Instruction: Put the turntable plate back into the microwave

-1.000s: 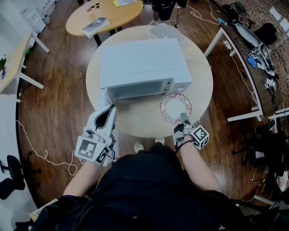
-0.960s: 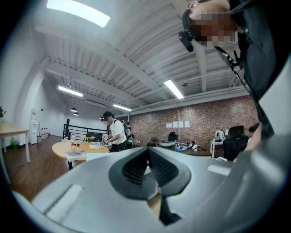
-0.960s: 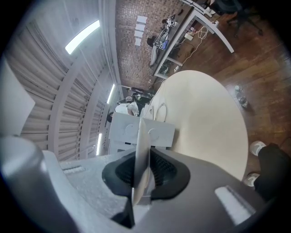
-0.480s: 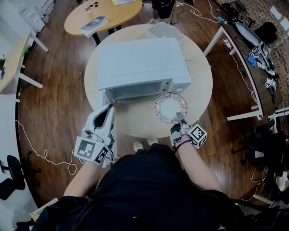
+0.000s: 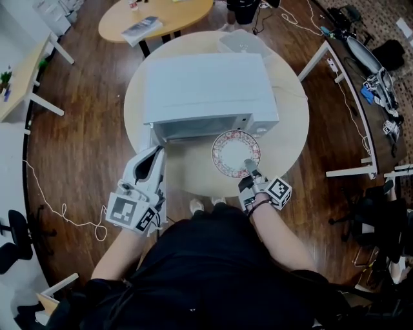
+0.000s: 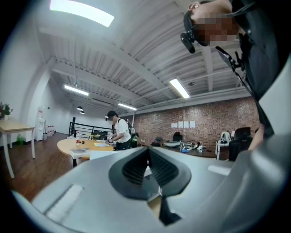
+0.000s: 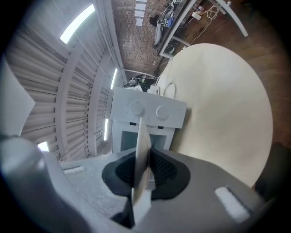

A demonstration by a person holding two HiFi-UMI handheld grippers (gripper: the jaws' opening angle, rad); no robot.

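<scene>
A white microwave (image 5: 206, 90) stands on the round pale table (image 5: 287, 138), and its dark cavity (image 5: 197, 127) faces me. The turntable plate (image 5: 233, 151), white with a red patterned rim, hangs level in front of the cavity's right half. My right gripper (image 5: 249, 169) is shut on its near rim. In the right gripper view the plate (image 7: 142, 150) shows edge-on between the pads, with the microwave (image 7: 152, 113) straight ahead. My left gripper (image 5: 152, 166) hovers at the table's front left beside the open door (image 5: 163, 193). Its pads (image 6: 132, 166) meet at the tips with nothing seen between them.
A clear plastic tub (image 5: 242, 42) sits behind the microwave. An oval wooden table (image 5: 155, 16) with a book stands further back. White desks (image 5: 348, 71) line the right side, a cable (image 5: 58, 213) trails on the floor at left, and a person (image 6: 119, 133) stands far off.
My right gripper has carried the plate left and slightly toward the microwave's opening. The left gripper has stayed where it was.
</scene>
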